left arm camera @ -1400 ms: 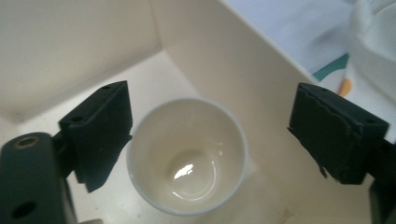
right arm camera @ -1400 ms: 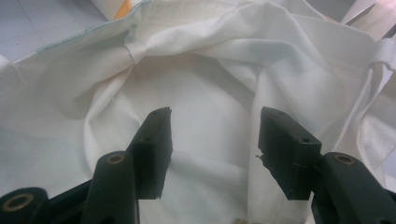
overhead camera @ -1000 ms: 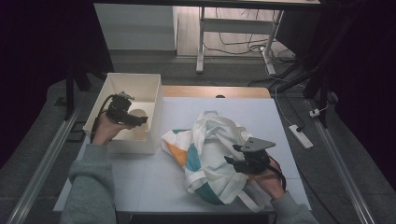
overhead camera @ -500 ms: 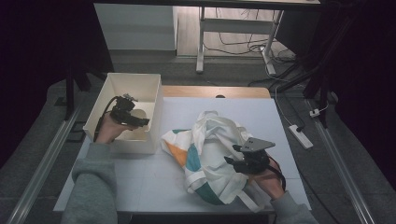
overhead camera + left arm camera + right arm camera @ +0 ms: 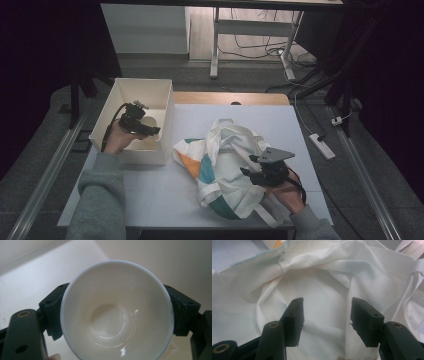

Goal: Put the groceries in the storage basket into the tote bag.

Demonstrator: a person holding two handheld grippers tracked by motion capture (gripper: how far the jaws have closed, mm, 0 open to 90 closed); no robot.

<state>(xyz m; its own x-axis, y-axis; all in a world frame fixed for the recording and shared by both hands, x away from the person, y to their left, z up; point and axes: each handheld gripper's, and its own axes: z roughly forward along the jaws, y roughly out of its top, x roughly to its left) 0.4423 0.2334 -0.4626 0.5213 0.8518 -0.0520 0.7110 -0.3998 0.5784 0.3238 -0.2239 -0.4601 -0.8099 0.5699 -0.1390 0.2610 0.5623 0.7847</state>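
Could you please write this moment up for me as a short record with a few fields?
Surface: white table
Container: white box at the table's left edge
Left gripper: inside the box, fingers on either side of a white bowl; jaws have just been closing
Right gripper: fingers apart, over the cloth bag, gripping nothing
Bag: crumpled, white with orange and teal patches, mid-table

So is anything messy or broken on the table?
Nothing looks broken or spilled. The cloth bag lies crumpled on the table, and the white cup sits clean and whole between the left gripper's jaws in the box.
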